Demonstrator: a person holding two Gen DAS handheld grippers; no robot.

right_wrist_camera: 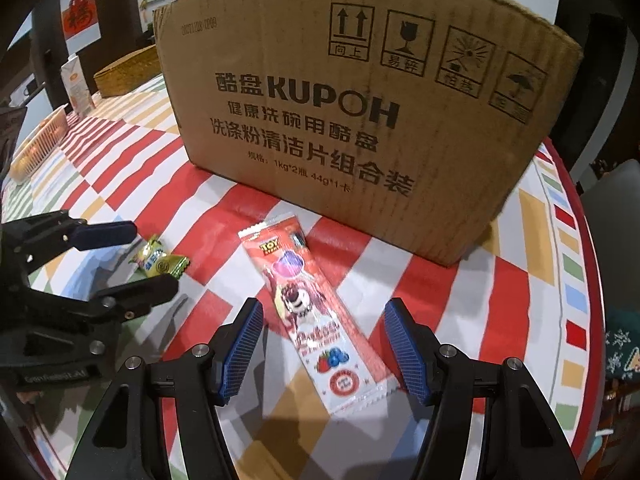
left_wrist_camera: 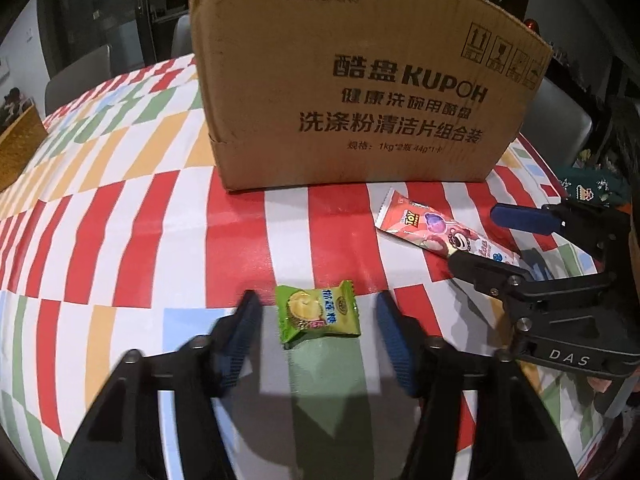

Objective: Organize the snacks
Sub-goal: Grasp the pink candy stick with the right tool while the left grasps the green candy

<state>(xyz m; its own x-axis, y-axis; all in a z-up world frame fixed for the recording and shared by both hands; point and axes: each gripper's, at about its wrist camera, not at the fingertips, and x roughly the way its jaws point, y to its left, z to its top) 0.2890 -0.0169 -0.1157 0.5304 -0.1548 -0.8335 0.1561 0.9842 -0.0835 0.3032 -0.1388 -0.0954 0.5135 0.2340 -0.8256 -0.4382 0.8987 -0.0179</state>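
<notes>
Green candy (left_wrist_camera: 318,312) lies flat on the checked worktop (left_wrist_camera: 120,208), between the left gripper's (left_wrist_camera: 316,316) open fingers, not touched. Red snack stick (right_wrist_camera: 316,316) lies between the right gripper's (right_wrist_camera: 324,332) open fingers. Go low, squeeze gently, then lift toward the cardboard box (right_wrist_camera: 360,120).

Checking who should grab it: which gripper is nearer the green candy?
Left. The left gripper straddles the green candy, fingers open either side. The right gripper sits off to the side, over the red snack bar.
</notes>
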